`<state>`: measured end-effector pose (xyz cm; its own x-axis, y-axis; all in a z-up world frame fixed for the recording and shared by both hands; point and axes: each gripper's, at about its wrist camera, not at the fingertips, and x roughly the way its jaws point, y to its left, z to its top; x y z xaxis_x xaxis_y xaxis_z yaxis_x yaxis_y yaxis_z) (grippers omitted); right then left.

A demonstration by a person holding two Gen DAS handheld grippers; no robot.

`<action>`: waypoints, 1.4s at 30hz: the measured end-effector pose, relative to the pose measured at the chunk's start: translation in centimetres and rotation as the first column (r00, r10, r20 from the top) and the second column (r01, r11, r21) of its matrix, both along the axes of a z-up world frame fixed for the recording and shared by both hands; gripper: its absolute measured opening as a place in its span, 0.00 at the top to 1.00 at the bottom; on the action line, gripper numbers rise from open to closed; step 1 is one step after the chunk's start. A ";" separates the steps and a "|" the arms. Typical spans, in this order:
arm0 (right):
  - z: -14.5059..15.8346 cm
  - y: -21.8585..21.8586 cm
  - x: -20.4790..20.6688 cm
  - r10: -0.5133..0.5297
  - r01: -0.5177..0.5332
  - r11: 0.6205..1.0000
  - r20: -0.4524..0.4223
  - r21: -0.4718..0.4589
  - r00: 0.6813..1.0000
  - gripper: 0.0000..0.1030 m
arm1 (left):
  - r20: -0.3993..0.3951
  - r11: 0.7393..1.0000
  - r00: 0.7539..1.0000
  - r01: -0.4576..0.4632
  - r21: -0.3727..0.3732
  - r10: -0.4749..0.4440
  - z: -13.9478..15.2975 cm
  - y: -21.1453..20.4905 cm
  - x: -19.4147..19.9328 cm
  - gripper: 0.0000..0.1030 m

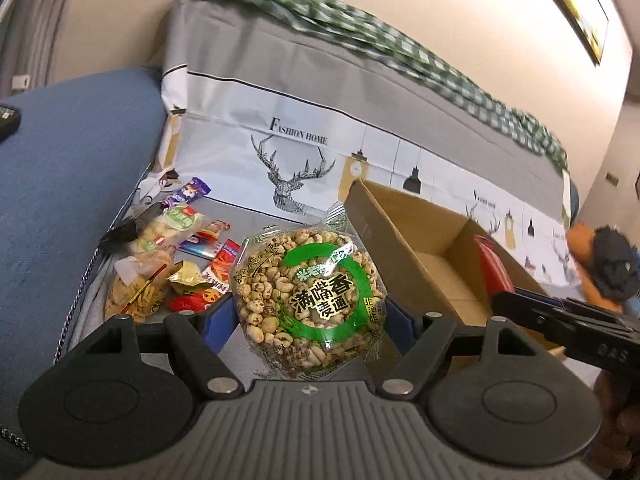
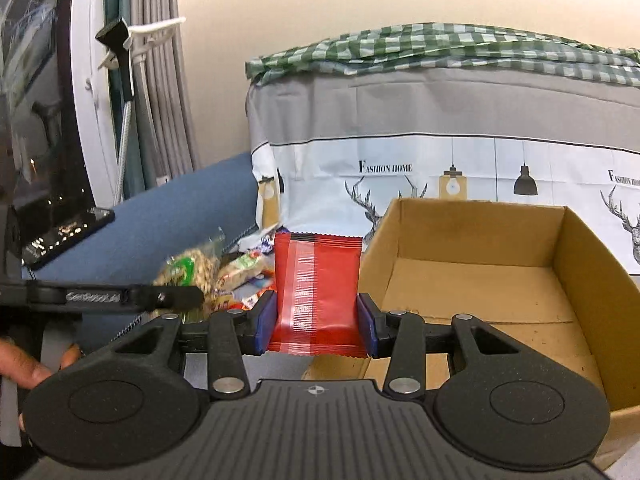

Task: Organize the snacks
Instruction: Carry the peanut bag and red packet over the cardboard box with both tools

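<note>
Red foil packet sits upright between the right gripper fingers, closed on its lower sides; light, slick, crushable, so a low side grip suits. Left gripper fingers close on the round puffed-grain pack (brittle contents, crinkly film; contact is partly hidden, so probably held). Cardboard box stands just right, open-topped. Loose snacks lie on a grey cloth surface beside a blue cushion.

Cardboard box open-topped (floor bare); snack pile crowds its left.
</note>
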<state>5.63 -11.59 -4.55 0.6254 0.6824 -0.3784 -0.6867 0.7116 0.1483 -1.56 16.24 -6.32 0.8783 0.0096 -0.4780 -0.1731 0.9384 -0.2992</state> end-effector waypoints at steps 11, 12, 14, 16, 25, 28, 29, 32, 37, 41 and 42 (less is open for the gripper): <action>-0.8 -1.4 2.0 -0.094 0.095 0.994 -0.021 0.047 0.995 0.57 | -0.046 0.996 0.995 -0.090 -0.011 0.089 2.9 -2.0 1.9 0.21; -0.8 -1.7 2.5 -0.108 0.109 0.992 -0.030 0.056 0.994 0.57 | -0.036 0.995 0.995 -0.095 -0.009 0.095 3.3 -2.3 2.1 0.21; -0.9 -2.1 3.3 -0.131 0.135 0.988 -0.050 0.070 0.990 0.57 | -0.009 0.994 0.994 -0.109 0.000 0.109 4.3 -3.2 2.5 0.21; -1.0 -2.8 4.2 -0.158 0.166 0.982 -0.082 0.094 0.984 0.57 | 0.021 0.994 0.994 -0.112 0.012 0.112 5.0 -4.3 3.0 0.21; -1.5 -5.5 6.3 -0.273 0.296 0.942 -0.150 0.158 0.950 0.57 | 0.062 0.995 0.997 0.035 0.094 -0.041 6.5 -10.5 6.3 0.21; -1.5 -6.0 6.6 -0.300 0.324 0.932 -0.158 0.161 0.941 0.57 | 0.044 0.993 0.996 0.074 0.091 -0.078 6.7 -11.8 7.8 0.21; -1.6 -6.2 6.8 -0.312 0.338 0.927 -0.165 0.163 0.936 0.57 | 0.037 0.993 0.996 0.079 0.083 -0.082 6.8 -12.2 8.4 0.21; -1.7 -6.9 7.3 -0.344 0.374 0.912 -0.180 0.168 0.921 0.57 | 0.021 0.995 0.996 0.081 0.056 -0.083 6.8 -12.8 10.0 0.21; -2.0 -8.7 8.3 -0.411 0.450 0.874 -0.215 0.184 0.886 0.57 | 0.002 0.997 0.997 0.074 0.028 -0.074 6.8 -13.5 12.3 0.21; -2.0 -9.2 8.4 -0.437 0.475 0.859 -0.211 0.192 0.875 0.57 | -0.004 0.997 0.997 0.076 0.013 -0.076 7.1 -14.1 13.5 0.21; -2.0 -9.3 8.3 -0.443 0.481 0.855 -0.208 0.195 0.872 0.57 | -0.004 0.997 0.997 0.080 0.014 -0.080 7.2 -14.3 13.8 0.21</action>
<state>13.97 -20.88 -6.60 0.8388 0.4083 -0.3601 -0.2429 0.8727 0.4236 12.21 1.96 0.87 0.8750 -0.0536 -0.4811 -0.0984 0.9534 -0.2853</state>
